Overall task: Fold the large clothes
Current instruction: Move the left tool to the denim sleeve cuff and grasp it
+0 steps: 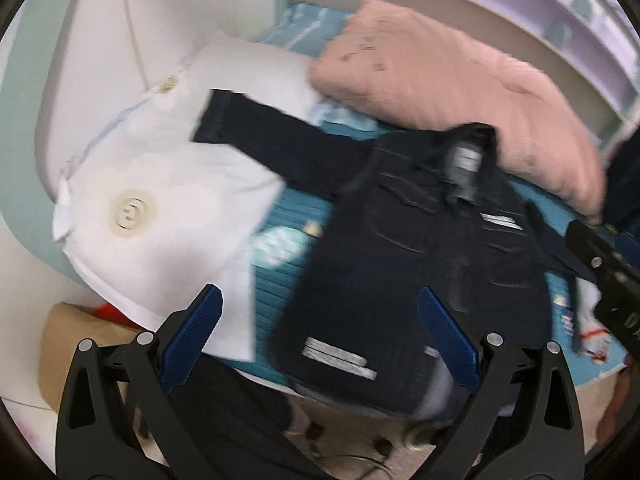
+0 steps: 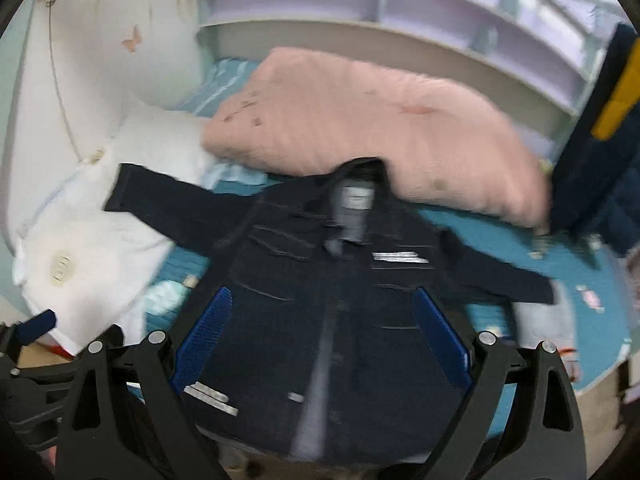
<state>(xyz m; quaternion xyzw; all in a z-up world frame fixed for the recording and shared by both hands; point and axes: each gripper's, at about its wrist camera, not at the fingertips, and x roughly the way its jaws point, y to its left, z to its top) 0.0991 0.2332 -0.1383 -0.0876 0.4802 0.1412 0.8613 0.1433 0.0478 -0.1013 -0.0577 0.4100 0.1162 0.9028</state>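
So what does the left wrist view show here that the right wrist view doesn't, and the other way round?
Only the left wrist view shows the brown cardboard box below the white pillow and the open left claw.

Only the right wrist view shows the jacket's right sleeve spread flat on the bed, a dark blue and yellow item hanging at the right edge, and the open right claw.

Both show the dark jacket, the pink pillow, the white pillow and the lilac shelves.

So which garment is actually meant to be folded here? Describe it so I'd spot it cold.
On the teal bed, in front of the pink pillow and right of the white pillow, lies a dark denim jacket, sleeves spread. It is the only dark, buttoned item, with pale stripe patches.
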